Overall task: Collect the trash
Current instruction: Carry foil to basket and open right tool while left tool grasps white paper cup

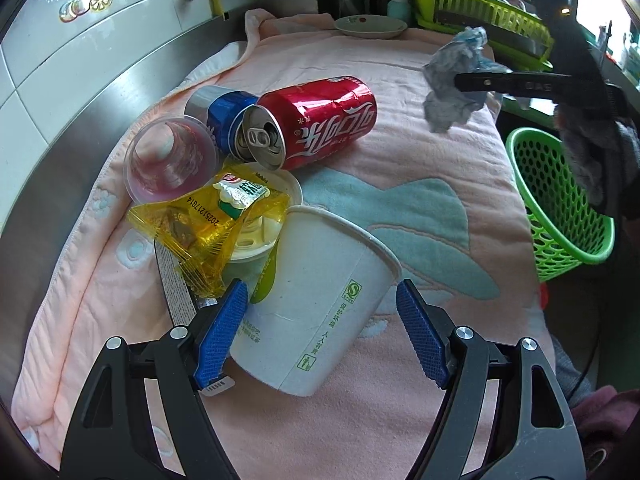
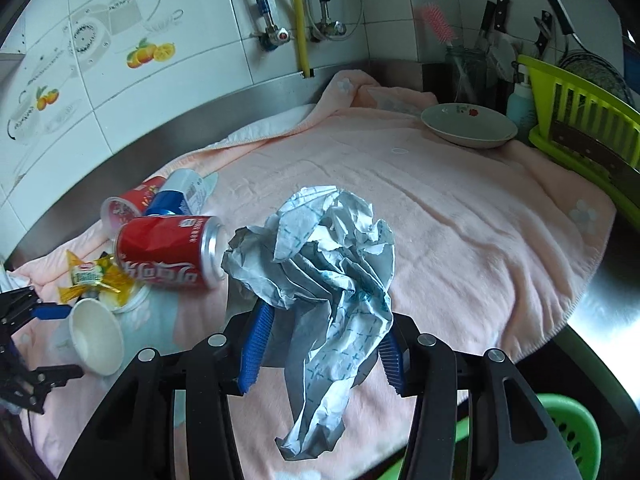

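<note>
While the right gripper [image 2: 324,344] holds a crumpled wad of pale blue-and-white paper [image 2: 320,276] between its blue pads, raised clear of the pink towel [image 2: 460,216] in the middle of the right wrist view, the left gripper [image 1: 320,332] stands wide at the bottom of its own view with a white paper cup [image 1: 316,300] lying on its side between the fingers. The left blue pad sits against the cup's wall; the right pad stands apart from it, so the cup is not clamped. In the left wrist view the same wad appears at upper right, pinched at the tip of the right gripper's dark finger, above and left of a green perforated basket [image 1: 560,216] at the right edge beyond the towel. The remaining trash lies heaped left of centre in that view: a dented red cola can [image 1: 320,120] on its side, a blue-and-silver can [image 1: 224,112] touching it behind, a clear plastic cup [image 1: 172,160] tipped toward the camera, and a yellow snack wrapper [image 1: 208,224] draped over a pale round lid or tub [image 1: 276,200] just beside the paper cup's rim. A shallow plate [image 1: 368,26] rests at the towel's far end, top centre, beside a lime-green dish rack [image 1: 480,12].
</note>
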The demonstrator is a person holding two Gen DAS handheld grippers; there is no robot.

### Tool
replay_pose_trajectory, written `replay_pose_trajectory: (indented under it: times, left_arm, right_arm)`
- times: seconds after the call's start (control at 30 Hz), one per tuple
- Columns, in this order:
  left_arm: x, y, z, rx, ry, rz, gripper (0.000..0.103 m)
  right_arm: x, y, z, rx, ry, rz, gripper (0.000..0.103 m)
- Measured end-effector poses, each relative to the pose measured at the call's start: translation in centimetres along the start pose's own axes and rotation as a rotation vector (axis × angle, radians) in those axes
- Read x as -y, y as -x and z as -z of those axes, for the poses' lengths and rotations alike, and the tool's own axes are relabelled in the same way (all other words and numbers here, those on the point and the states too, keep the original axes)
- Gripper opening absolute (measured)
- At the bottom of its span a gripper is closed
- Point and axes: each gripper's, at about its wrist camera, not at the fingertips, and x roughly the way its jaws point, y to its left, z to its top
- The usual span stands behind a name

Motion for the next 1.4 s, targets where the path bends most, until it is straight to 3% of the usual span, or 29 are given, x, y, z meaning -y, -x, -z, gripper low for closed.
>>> replay_pose_trajectory:
  times: [0.3, 0.63, 0.77, 0.87, 1.17, 1.4]
  left_arm:
    - [1.0, -0.6, -0.2, -0.017, -0.048, -0.072, 0.076]
    - [2.4, -1.0, -0.1, -0.010, -0.080, -0.139, 0.076]
    - [2.5, -0.5, 0.0, 0.008, -0.064, -0.140, 0.069]
    - [2.9, 0.0, 0.1, 0.026, -0.052, -0.124, 0.063]
    - [4.4, 1.8, 0.0, 0.085, 0.007, -0.027, 0.060]
    - [7.1, 2.7, -1.2, 0.125, 0.026, 0.073, 0.060]
  right_arm:
    - [0.5, 5.6, 4.4, 0.035, -0.051, 0.038, 0.047]
    - [3.1, 10.2, 10.7, 0.035, -0.143, 0.159, 0.047]
    - [4.2, 11.2, 12.4, 0.029, -0.171, 0.200, 0.047]
    - [5.0, 12.1, 13.5, 0.026, -0.194, 0.230, 0.047]
    - [6.5, 12.6, 15.5, -0.003, -0.210, 0.301, 0.048]
    - [7.5, 12.7, 16.6, -0.018, -0.235, 0.313, 0.057]
